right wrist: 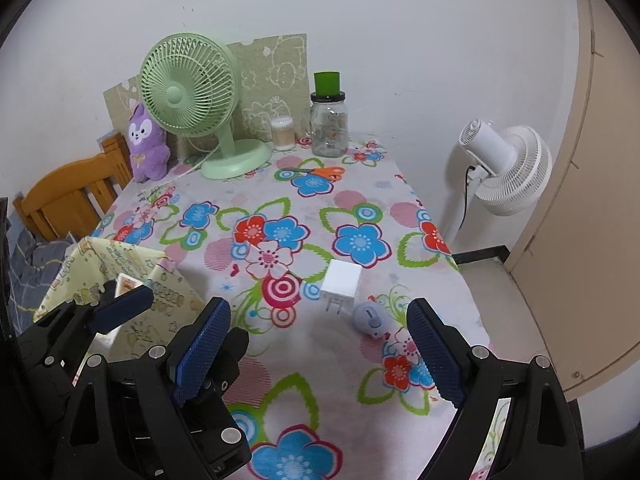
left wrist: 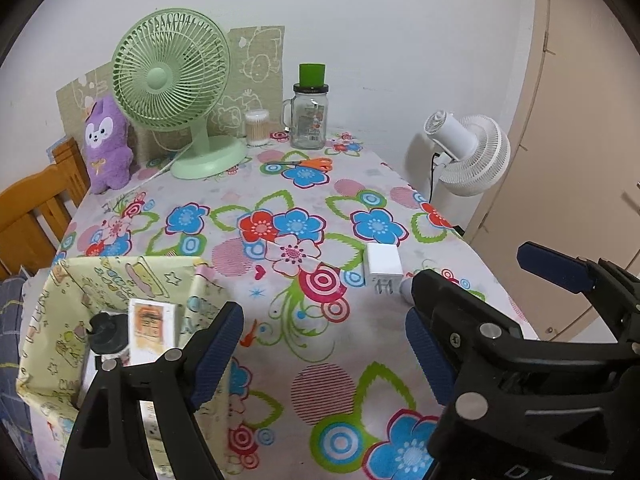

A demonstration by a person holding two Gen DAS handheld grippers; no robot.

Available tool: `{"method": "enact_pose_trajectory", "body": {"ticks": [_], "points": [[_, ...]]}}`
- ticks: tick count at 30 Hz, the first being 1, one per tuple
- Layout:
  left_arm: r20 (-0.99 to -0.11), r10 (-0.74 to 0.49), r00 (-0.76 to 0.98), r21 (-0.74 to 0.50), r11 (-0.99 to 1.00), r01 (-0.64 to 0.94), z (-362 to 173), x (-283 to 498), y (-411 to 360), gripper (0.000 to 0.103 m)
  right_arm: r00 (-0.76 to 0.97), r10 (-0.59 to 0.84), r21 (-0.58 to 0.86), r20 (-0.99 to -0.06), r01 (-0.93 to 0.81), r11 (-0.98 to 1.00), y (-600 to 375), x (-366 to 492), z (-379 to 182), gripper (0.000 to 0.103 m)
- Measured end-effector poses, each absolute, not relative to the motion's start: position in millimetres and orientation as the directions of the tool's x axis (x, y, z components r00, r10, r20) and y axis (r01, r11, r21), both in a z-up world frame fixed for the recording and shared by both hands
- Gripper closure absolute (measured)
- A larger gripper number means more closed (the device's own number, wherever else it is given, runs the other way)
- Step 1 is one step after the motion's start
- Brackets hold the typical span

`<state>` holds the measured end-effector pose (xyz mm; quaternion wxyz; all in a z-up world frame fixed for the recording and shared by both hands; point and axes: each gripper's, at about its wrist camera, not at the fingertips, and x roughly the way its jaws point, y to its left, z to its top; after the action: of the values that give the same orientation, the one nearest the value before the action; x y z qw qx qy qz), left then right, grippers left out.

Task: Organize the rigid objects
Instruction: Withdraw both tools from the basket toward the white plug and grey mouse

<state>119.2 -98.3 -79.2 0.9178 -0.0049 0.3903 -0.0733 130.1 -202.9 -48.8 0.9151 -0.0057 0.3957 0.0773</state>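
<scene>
Here, my left gripper (left wrist: 324, 354) stands wide with nothing between its pads, and my right gripper (right wrist: 320, 350) is just as wide and empty, both hanging over the flowered counter (right wrist: 304, 364). Just ahead of my right gripper, a little toward its right finger, lies a small pale blue rounded gadget (right wrist: 370, 318), and right beyond that, touching or nearly so, the white plug adapter (right wrist: 340, 282) with its prongs pointing back at me. Off to the left of my left gripper sits the yellow patterned box (left wrist: 116, 276), open-topped, with a small printed carton (left wrist: 151, 326) and a black knobbed piece (left wrist: 105, 332) inside. Well beyond, orange-handled scissors (right wrist: 320, 172) lie flat. Farthest off, along the wall, stand the glass jar (right wrist: 330, 128), a tub of cotton swabs (right wrist: 283, 133), the green fan (right wrist: 192, 92) and a purple plush toy (right wrist: 146, 146).
</scene>
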Motion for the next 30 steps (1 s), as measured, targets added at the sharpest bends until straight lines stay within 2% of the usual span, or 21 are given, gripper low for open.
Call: {"method": "enact_pose_trajectory", "body": {"ticks": [14,25,30], "points": [[-0.715,-0.131,0.686,-0.064,0.990,0.122,-112,138,-125,0.018,0.670,0.141,0.057,-0.729,-0.146,0.988,-234,150,-84,0.011],[-0.758,-0.115,0.642,-0.039,0.990,0.132,-157,160,-144,0.018,0.633,0.110,0.033,-0.766,-0.132,0.991,-247,174,-131,0.012],[-0.778,-0.107,0.619,-0.023,0.990,0.142,-171,168,-149,0.018,0.604,0.109,0.036,-0.790,-0.131,0.991,-248,184,-149,0.016]]}}
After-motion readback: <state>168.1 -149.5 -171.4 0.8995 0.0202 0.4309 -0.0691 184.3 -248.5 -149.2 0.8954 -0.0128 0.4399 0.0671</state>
